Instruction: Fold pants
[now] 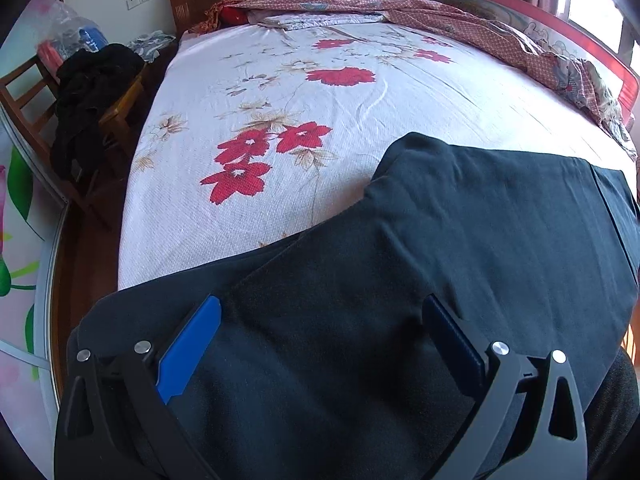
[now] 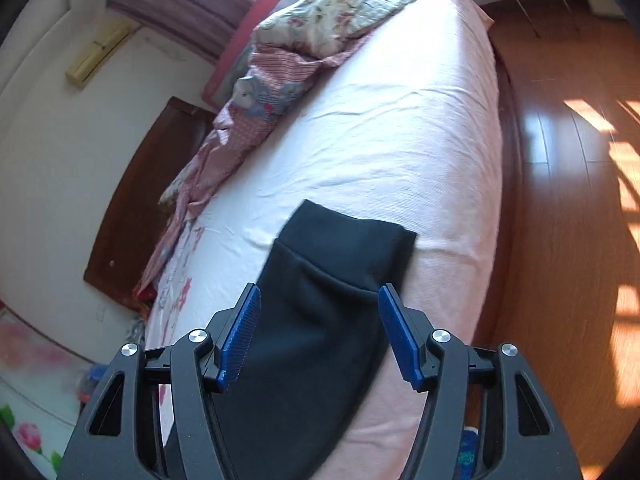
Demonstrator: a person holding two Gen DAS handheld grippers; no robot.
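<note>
Bed (image 1: 280, 60) holds dark pants (image 1: 460, 220); both tools released; wooden floor (image 2: 560, 200) only rightward.

The pants (image 1: 460, 240) lie on the bed (image 1: 320, 92) (near edge), a chair (image 1: 80, 120) at its left.

The pants (image 1: 460, 240) run out of the left wrist view at its bottom and right edges, so their full outline cannot be traced, and the left tool (image 1: 320, 320) covers part of the cloth beneath its arms. In the right wrist view the pants (image 2: 320, 300) vanish behind the right tool (image 2: 320, 308) and off the bottom edge. The floor (image 2: 580, 160) at the right is smeared with blur. Whether either tool touches the cloth cannot be told. The dark heap (image 1: 92, 100) on the chair (image 1: 24, 96) is too shapeless to identify
</note>
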